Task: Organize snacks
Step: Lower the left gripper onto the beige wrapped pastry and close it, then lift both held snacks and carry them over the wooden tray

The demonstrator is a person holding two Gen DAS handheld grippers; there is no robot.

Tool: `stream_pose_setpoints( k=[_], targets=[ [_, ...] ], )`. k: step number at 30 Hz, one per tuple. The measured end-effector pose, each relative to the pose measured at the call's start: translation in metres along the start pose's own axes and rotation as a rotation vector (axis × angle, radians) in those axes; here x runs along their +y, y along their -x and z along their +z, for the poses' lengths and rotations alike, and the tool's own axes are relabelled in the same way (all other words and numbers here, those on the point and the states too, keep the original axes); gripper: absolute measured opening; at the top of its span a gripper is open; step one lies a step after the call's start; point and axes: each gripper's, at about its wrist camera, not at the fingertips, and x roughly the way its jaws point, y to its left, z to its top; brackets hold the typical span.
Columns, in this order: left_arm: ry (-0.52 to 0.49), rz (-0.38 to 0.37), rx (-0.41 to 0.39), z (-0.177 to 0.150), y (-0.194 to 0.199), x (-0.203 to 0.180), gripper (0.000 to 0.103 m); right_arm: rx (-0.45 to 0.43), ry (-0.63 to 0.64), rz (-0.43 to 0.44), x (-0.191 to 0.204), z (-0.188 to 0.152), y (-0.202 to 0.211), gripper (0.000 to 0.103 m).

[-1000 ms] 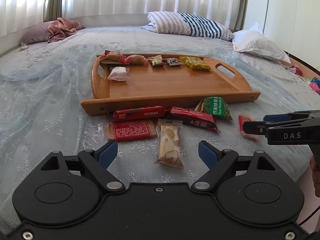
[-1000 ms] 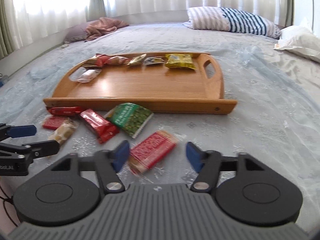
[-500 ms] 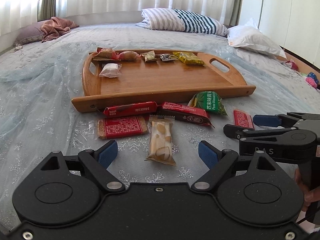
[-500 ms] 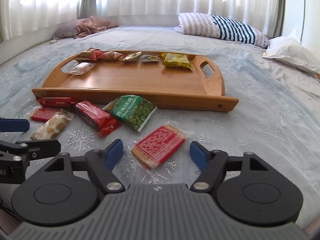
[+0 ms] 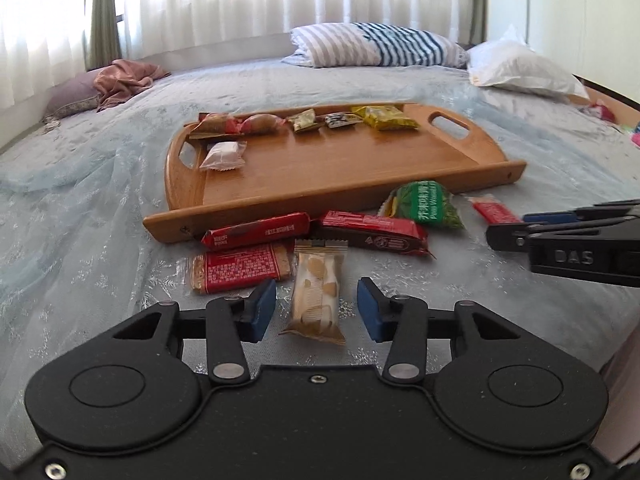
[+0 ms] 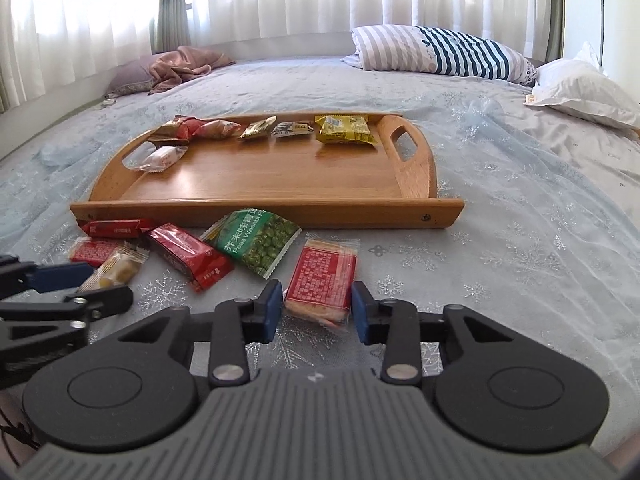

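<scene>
Tray (image 6: 416,168): 1, wooden, holding 6 snacks.
Bedspread (image 6: 520,240): 6 loose snacks.
Left gripper (image 5: 316,310): jaws just closing, not yet touching the cream biscuit pack (image 5: 316,292) between them.
Right gripper (image 6: 314,306): jaws just closing, clamped on the red cracker pack (image 6: 322,280).

Both grippers squeezed in over the last second. The left gripper (image 5: 316,310), bottom center of its own view, narrowed its jaws around the beige cookie pack (image 5: 316,294), though gaps still showed on both sides. The right gripper (image 6: 313,306) closed further, until its blue pads (image 6: 269,309) sat right against the edges of the red cracker pack (image 6: 322,280) at lower center.
</scene>
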Motion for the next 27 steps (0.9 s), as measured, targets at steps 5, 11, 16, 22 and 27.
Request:
stream_pose_setpoints(
  k=[5,11,16,22,27],
  targets=[
    [-0.011,0.038,-0.008,0.002,-0.007,-0.001,0.043,-0.026,0.065,-0.027,0.007,0.000,0.003,0.041],
    [-0.009,0.023,-0.021,-0.001,-0.007,0.000,0.022,-0.010,0.068,0.024,0.007,0.004,0.000,0.041],
    [-0.010,0.022,-0.032,-0.002,-0.006,0.000,0.021,-0.021,0.102,0.006,0.012,0.006,-0.001,0.041],
    [0.001,0.018,-0.042,-0.002,-0.001,0.002,0.021,-0.020,0.085,0.042,0.009,0.009,0.001,0.041],
    [0.010,0.003,-0.055,-0.002,0.007,0.004,0.021,-0.019,0.069,0.042,0.008,0.010,0.002,0.041]
  ],
)
